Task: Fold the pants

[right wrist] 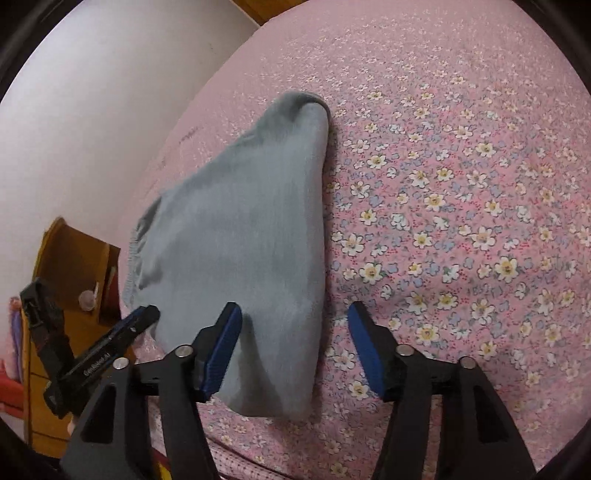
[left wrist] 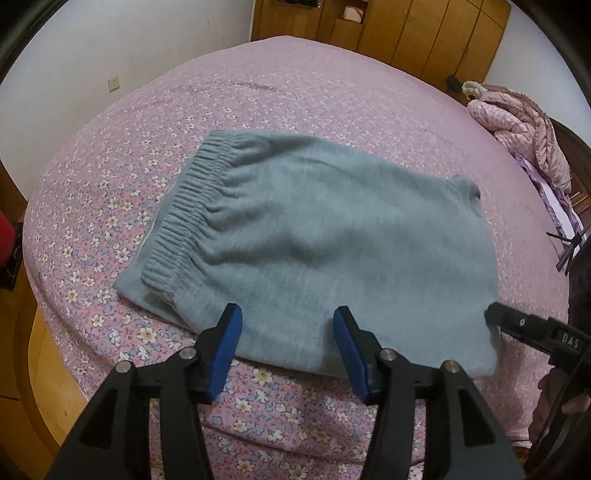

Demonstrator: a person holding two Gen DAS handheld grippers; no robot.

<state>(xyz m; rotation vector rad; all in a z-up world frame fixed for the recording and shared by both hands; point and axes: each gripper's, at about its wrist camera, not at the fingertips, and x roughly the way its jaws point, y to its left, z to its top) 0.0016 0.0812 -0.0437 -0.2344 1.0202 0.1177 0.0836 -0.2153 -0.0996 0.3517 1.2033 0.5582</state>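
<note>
Lying folded into a compact grey bundle on the bed (left wrist: 332,85), the pants (left wrist: 314,229) sit on the pink flowered sheet just ahead of both tools. From the left wrist view, the left tool (left wrist: 287,317) hangs over the near edge of the pants with its blue pads apart; fabric lies under the gap, but neither pad presses on it. The ribbed waistband (left wrist: 184,206) runs ahead and to the left of this tool. The right tool (right wrist: 294,314) also stands open, over the near right corner of the bundle: its left pad is above the cloth, its right pad above bare sheet beside the folded edge, gripping nothing. Each tool's tip shows in the other's view, close to the pants. Beyond the bed stand wooden cabinets (left wrist: 424,33), with a pink quilt (left wrist: 517,129) far right.
</note>
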